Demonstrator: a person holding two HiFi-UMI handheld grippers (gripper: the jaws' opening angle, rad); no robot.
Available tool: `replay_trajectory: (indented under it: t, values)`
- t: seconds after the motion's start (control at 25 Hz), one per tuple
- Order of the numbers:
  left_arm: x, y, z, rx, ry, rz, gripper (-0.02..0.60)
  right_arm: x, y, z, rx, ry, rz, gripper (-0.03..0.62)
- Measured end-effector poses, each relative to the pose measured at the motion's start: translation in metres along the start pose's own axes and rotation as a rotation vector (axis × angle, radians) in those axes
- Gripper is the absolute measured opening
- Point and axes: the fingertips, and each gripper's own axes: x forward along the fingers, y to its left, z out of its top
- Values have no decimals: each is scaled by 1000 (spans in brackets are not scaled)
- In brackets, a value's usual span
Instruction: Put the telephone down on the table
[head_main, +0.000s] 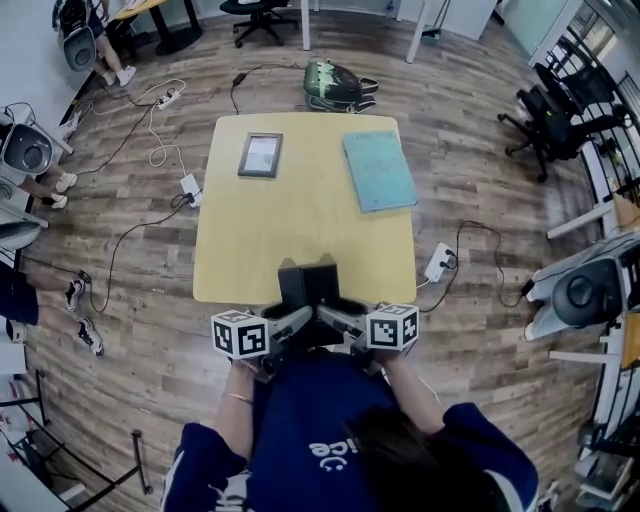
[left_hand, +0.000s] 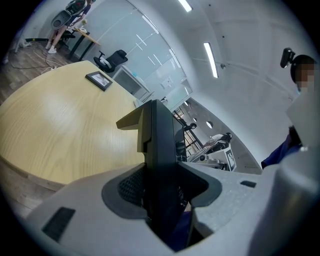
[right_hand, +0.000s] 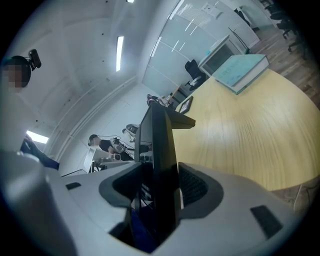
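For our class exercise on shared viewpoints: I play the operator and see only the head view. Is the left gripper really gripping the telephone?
Observer: Yes. In the left gripper view, the pads of the left gripper press on both faces of the telephone.
Operator: And the right gripper?
Observer: The right gripper view shows the right gripper clamping it too, with the telephone standing edge-on between its pads.

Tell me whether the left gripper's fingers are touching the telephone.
Touching. The left gripper view shows both fingers pressed against the telephone, one on each side, with no gap.
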Motion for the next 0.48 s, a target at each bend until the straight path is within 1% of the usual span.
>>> replay_trajectory:
  t: [0.2,0.48]
  values:
    - [6,5,17,14,13,-13,192,6,-5,16,3,-14,-14,232]
    - [9,14,54,48,43,-39,192,22,-4,49,14,-46,-25,232]
